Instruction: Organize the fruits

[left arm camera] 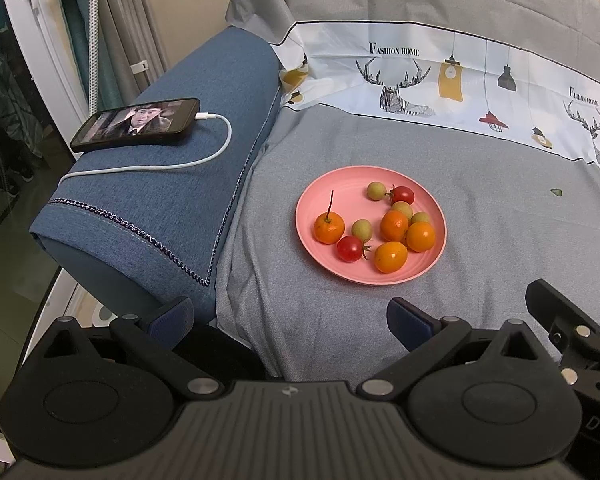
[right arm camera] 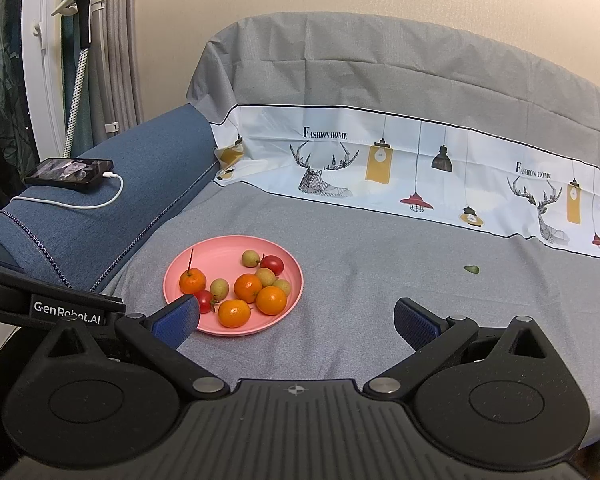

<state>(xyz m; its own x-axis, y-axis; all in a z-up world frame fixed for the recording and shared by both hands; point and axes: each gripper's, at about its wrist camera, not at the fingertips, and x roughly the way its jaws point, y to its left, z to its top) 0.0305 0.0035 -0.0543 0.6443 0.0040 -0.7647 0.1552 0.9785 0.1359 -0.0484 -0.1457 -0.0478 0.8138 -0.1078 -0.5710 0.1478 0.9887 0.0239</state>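
Grey-sheeted sofa [right arm camera: 360, 280] with fruit-filled pink plate [right arm camera: 220, 254], phone [left arm camera: 136, 124] on armrest, both grippers agape, empty.

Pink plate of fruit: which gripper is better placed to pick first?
Probably the left gripper: the pink plate lies almost straight ahead between its open jaws. From the right gripper, also open, the plate sits off toward its left finger.

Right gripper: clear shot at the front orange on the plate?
Probably yes. The right gripper is open and empty, and the front orange sits at the near rim of the plate with only bare cloth before it. A tomato beside it may get nudged.
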